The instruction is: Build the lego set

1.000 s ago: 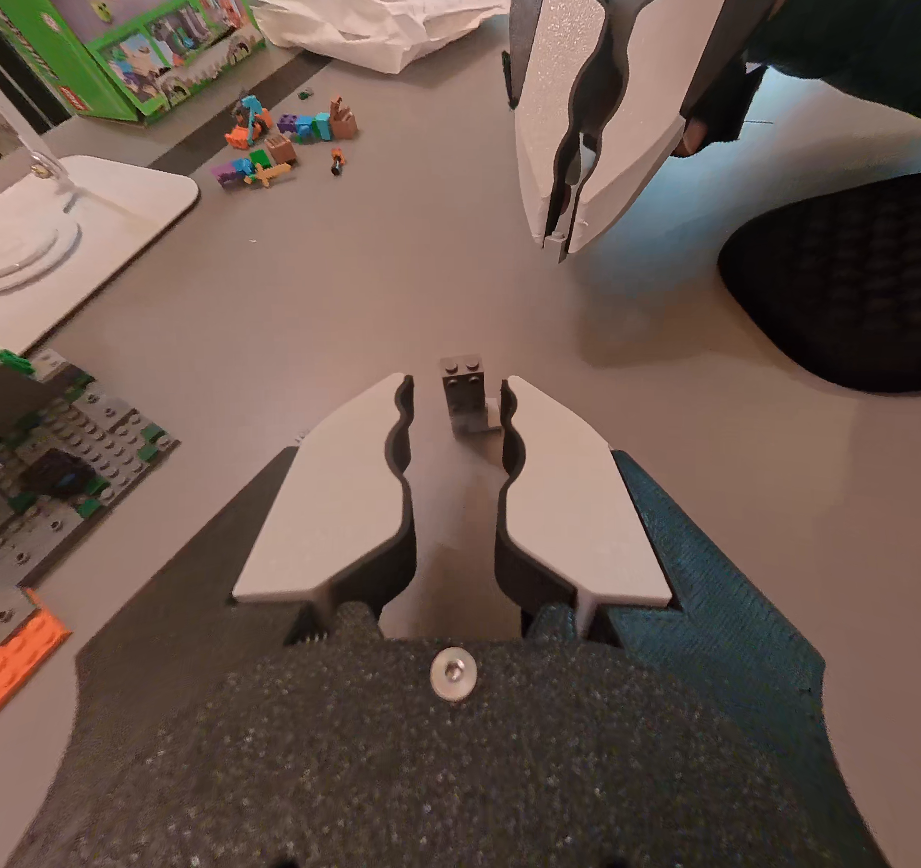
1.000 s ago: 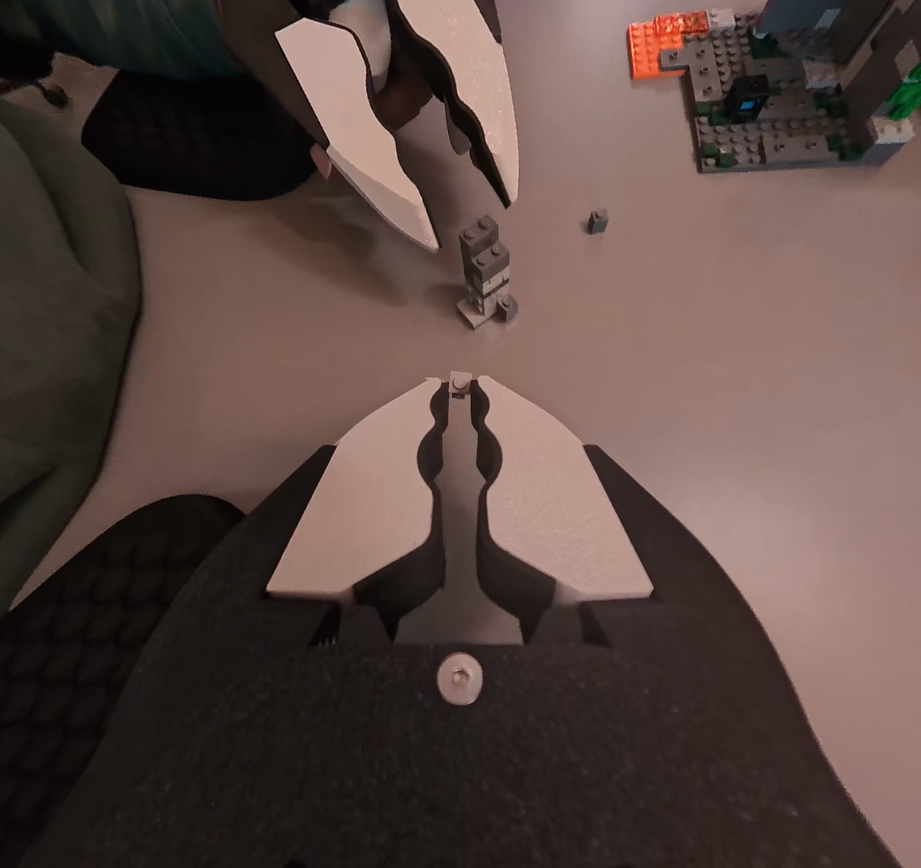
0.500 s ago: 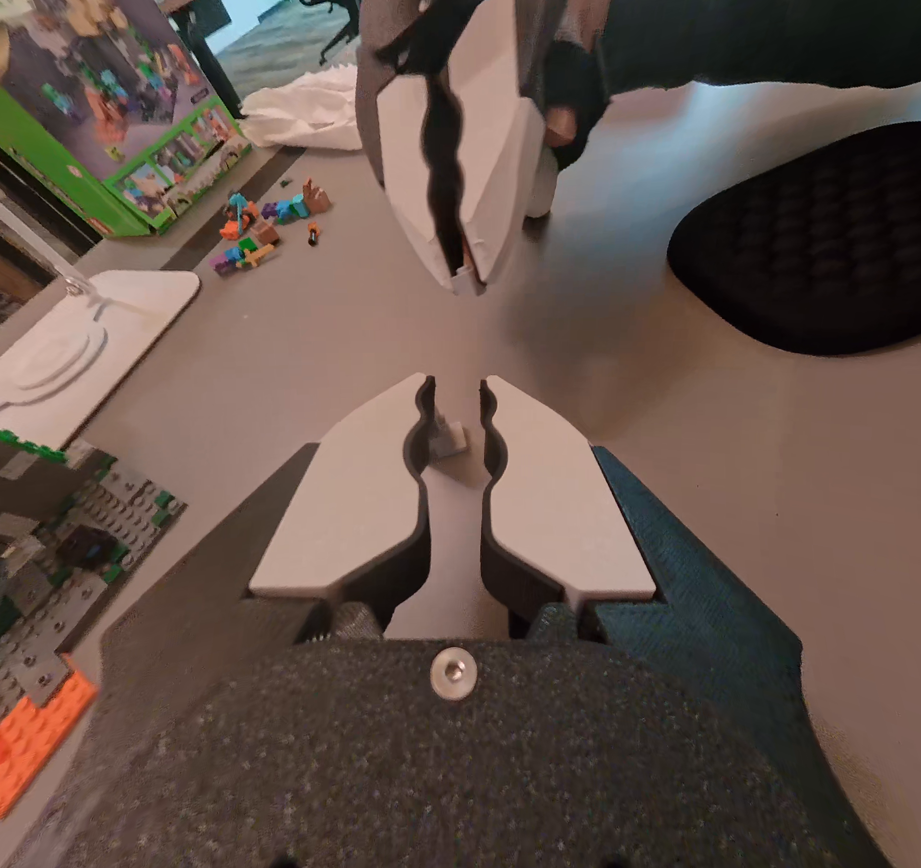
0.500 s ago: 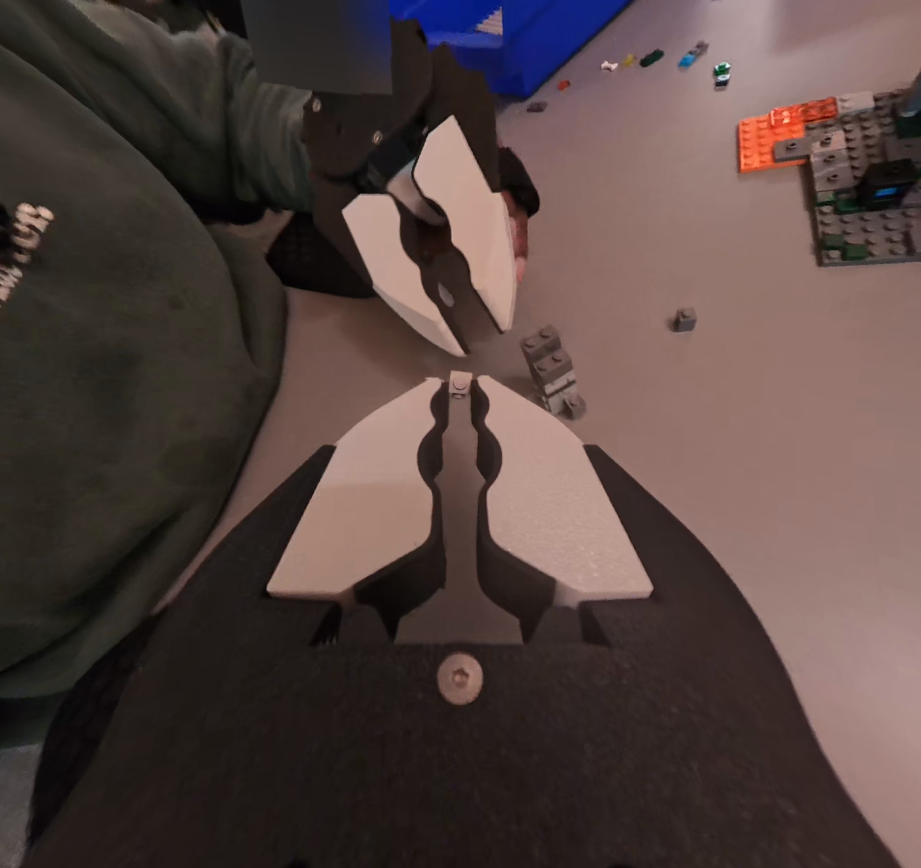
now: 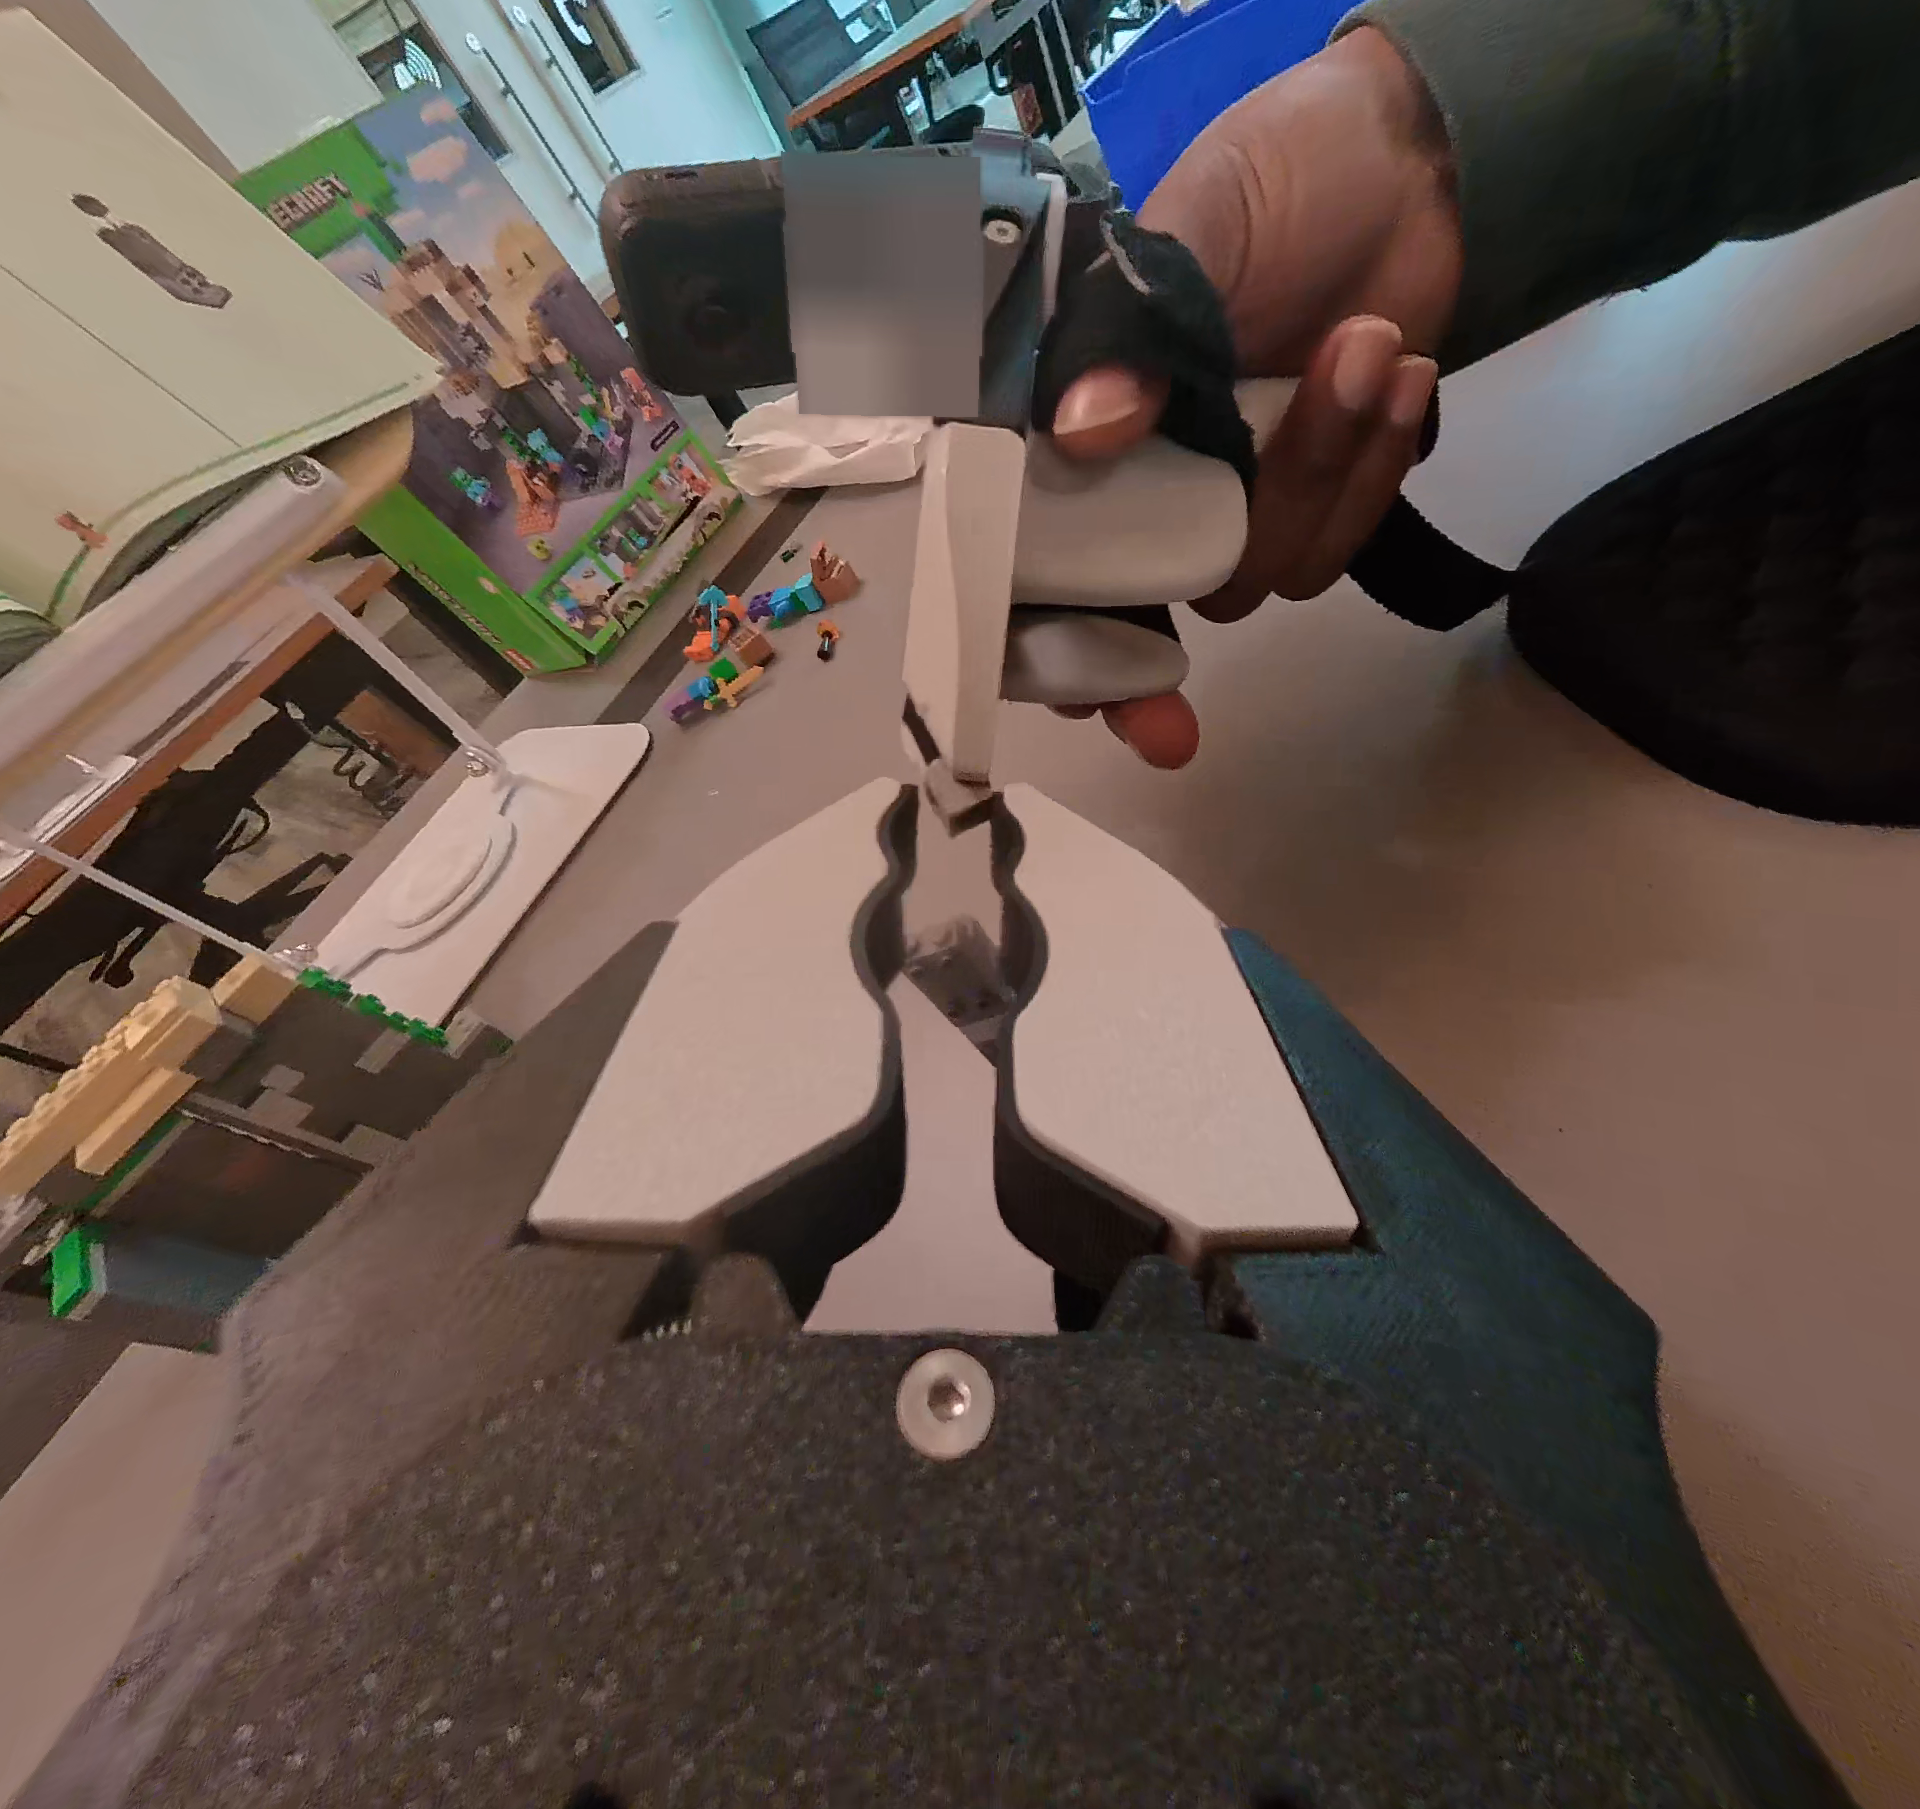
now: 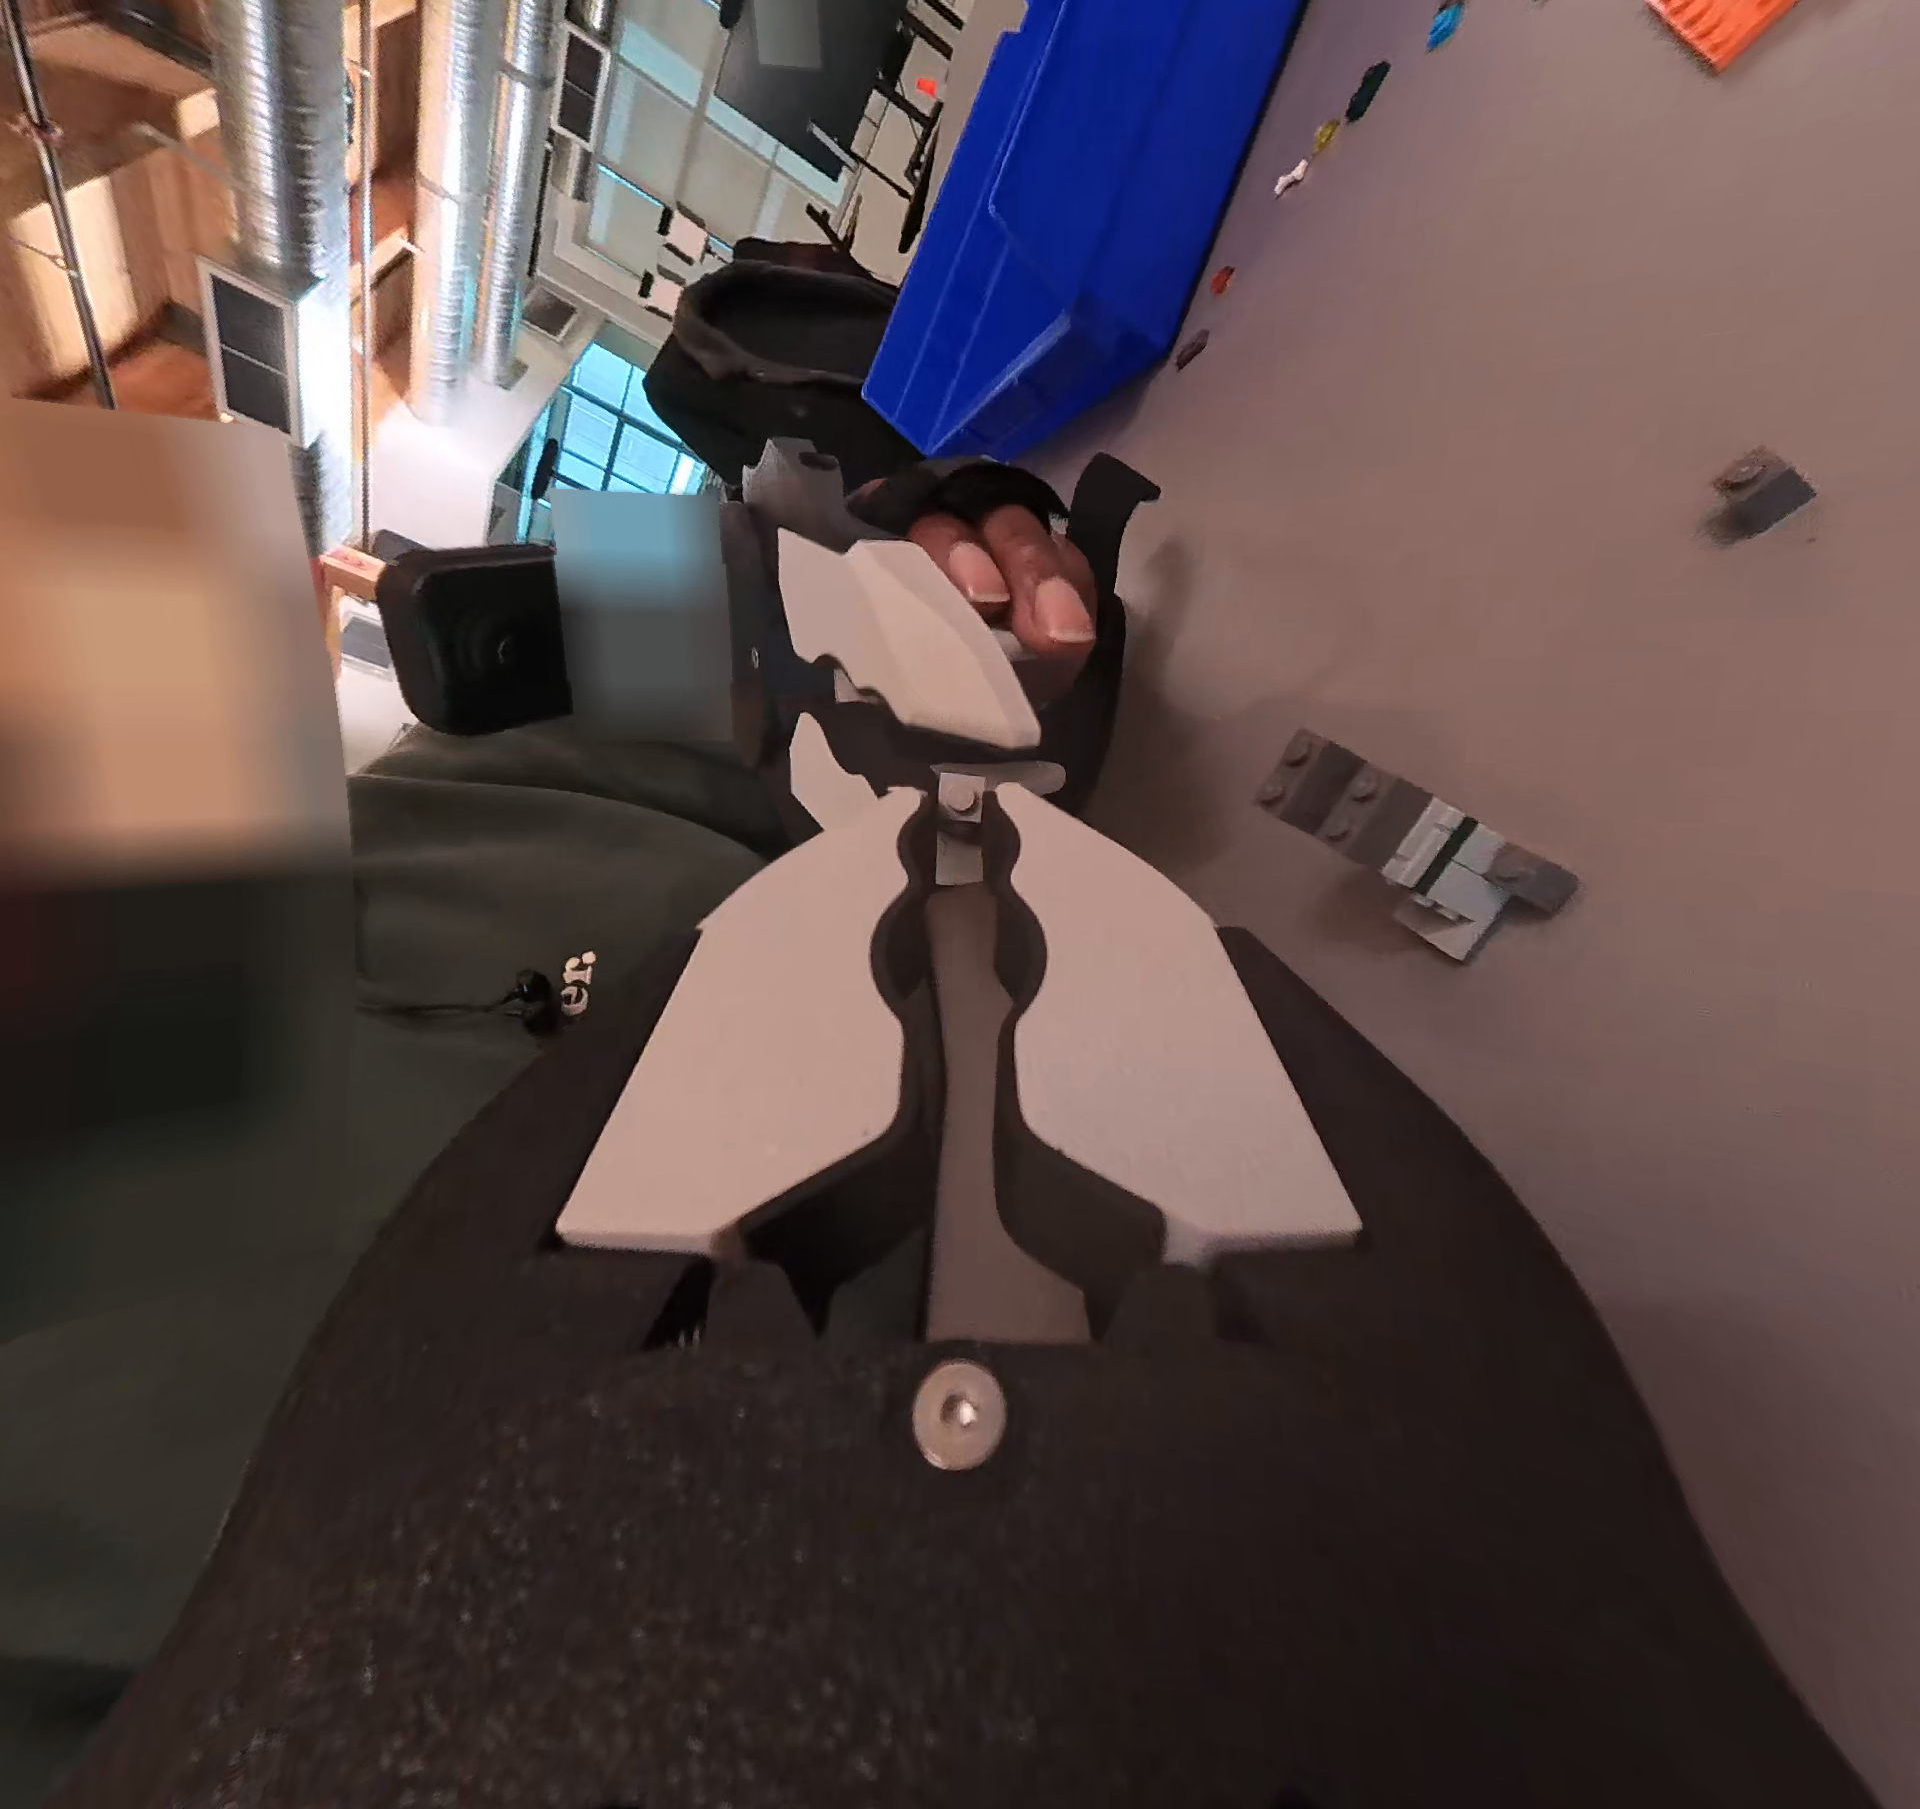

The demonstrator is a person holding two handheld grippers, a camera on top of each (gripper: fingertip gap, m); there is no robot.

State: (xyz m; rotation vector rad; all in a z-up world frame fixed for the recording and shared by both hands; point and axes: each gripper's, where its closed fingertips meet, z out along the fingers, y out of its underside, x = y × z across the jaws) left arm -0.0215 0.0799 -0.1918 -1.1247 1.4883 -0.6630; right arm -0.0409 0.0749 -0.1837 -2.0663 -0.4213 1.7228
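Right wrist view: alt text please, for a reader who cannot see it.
The right gripper pinches a small grey Lego piece at its tips, meeting the left gripper held in a hand. A grey brick assembly lies on the grey table, beside a blue bin.

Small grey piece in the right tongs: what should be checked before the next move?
1. Right tongs closed on the small grey piece: ok.
2. Left tongs also gripping that piece: cannot tell; their tips sit on either side of it.
3. Grey stack on the table, apart from both tongs: ok.
4. Loose dark grey brick out of the way: ok.
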